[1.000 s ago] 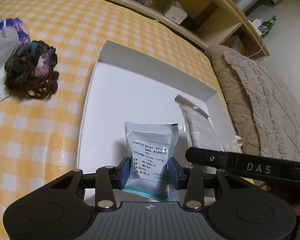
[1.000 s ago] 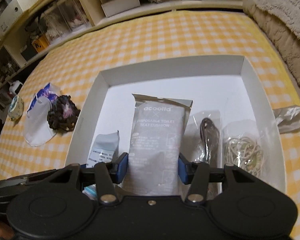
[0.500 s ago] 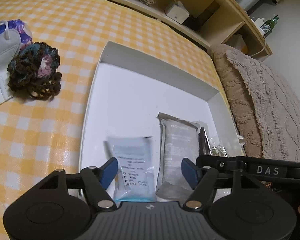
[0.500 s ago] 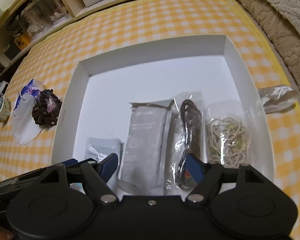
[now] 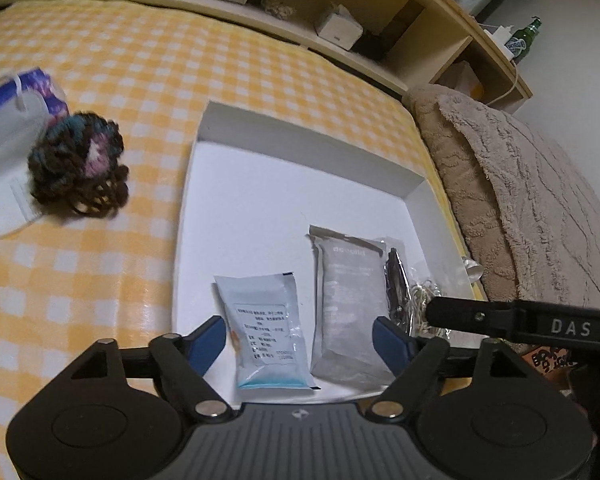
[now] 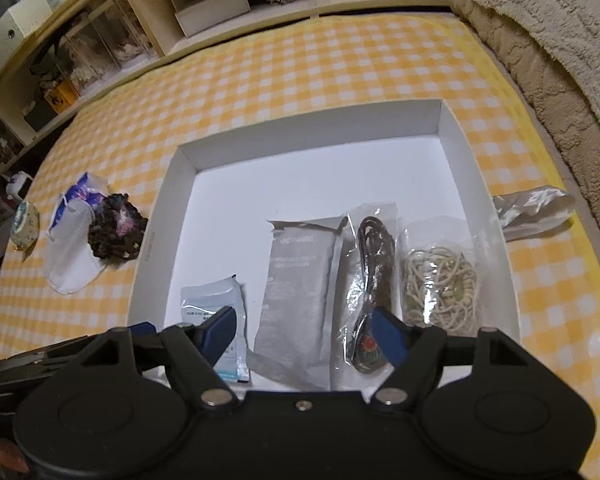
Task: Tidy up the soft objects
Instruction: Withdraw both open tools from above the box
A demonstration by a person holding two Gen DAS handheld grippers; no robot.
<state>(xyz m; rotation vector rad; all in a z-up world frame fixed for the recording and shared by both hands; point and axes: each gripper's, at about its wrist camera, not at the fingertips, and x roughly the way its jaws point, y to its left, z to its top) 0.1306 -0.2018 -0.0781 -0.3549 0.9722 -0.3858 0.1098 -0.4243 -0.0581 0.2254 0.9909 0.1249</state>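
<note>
Both wide open, holding nothing: left gripper [image 5: 299, 340], right gripper [image 6: 305, 330], jaws just opened. Next probably the woolly scrunchie [image 5: 78, 168]: light, squashy, easy to pinch across the middle.

The print on the small blue-edged sachet [image 5: 265, 330] is too small to read, and in the right wrist view a finger of the right hand-held gripper [image 6: 300, 338] covers its near part. The crocheted ball [image 5: 78, 164] is motion-blurred. The white mask [image 5: 4, 168] runs off the left edge.
</note>
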